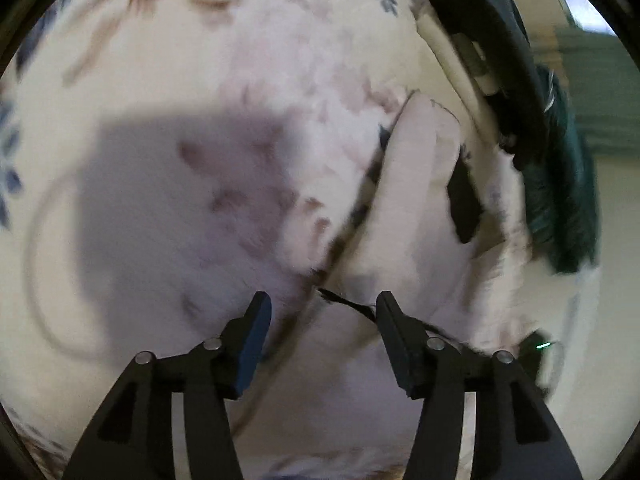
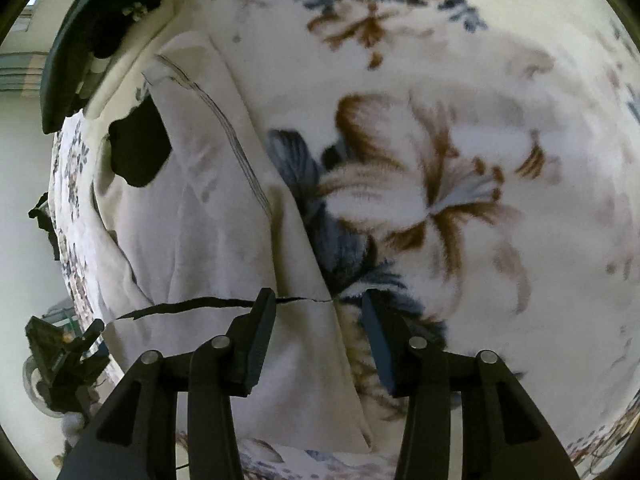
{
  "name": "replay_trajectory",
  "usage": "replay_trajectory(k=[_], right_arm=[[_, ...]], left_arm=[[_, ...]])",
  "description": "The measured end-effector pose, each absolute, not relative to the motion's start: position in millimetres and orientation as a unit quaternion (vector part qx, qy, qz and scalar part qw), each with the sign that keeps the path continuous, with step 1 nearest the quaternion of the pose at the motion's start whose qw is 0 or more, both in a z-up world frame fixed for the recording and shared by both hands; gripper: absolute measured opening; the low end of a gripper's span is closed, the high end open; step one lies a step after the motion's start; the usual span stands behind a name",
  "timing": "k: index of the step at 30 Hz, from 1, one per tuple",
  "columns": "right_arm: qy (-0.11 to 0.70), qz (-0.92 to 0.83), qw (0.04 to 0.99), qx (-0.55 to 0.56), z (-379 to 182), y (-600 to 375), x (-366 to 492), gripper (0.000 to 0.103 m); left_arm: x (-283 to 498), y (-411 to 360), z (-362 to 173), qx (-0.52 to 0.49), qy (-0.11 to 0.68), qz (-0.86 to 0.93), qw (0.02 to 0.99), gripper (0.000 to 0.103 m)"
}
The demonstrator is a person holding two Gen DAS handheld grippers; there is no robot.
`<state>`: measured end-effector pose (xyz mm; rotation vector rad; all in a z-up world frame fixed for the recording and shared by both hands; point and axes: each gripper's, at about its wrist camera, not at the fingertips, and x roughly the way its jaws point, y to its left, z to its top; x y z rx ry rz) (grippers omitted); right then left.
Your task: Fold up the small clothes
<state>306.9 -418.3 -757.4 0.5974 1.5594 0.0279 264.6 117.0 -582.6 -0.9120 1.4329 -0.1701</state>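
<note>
A pale cream garment (image 2: 208,216) lies folded on a floral fleece blanket (image 2: 460,184), its long folded edge running from the near middle of the right wrist view up toward the far left. A thin dark line of stitching follows that edge, and a narrow dark trim crosses the cloth just in front of the fingertips. A black patch (image 2: 138,148) shows at the garment's far left part; what it is cannot be told.

The right wrist view is sharp and shows the blanket's big brown and blue flower to the right of the garment. The left wrist view is blurred; there the same garment (image 1: 416,184) sits to the right, with a broad grey shadow over the blanket (image 1: 168,184) to the left.

A dark green thing (image 1: 560,184) lies beyond the garment at the blanket's far edge, in both views. At the lower left of the right wrist view the left gripper (image 2: 68,356) shows past the blanket's edge.

The right gripper (image 2: 318,300) points steeply down over the garment's near edge, its jaws spread apart, with the folded edge between them and neither pad pressing on it. In its own view the left gripper (image 1: 324,300) is also tilted downward, jaws spread, over the dark trim at the near corner, gripping nothing.
</note>
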Motion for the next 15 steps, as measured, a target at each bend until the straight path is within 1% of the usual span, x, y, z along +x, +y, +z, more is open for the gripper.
replay_trajectory(k=[6,9,10,11,12,13,15], right_arm=[[0.685,0.027,0.67,0.284,-761,-415,305,0.047],[0.684,0.029,0.67,0.288,-764,-412,305,0.047],[0.683,0.031,0.671,0.288,-764,-411,305,0.047],[0.68,0.032,0.674,0.286,-763,-410,305,0.045],[0.672,0.028,0.685,0.28,-760,-409,304,0.026],[0.667,0.025,0.694,0.272,-756,-407,303,0.009],[0.653,0.019,0.712,0.259,-747,-405,302,0.005]], left_arm=[[265,123,-578,-0.426,0.615,-0.095,0.657,0.052],[267,118,-580,-0.409,0.618,-0.105,0.663,0.051],[267,115,-577,-0.395,0.617,-0.105,0.673,0.049],[267,111,-573,-0.371,0.615,-0.103,0.688,0.03],[268,106,-568,-0.346,0.614,-0.105,0.702,0.009],[270,104,-567,-0.328,0.618,-0.101,0.707,0.003],[271,106,-564,-0.338,0.604,-0.106,0.714,0.003]])
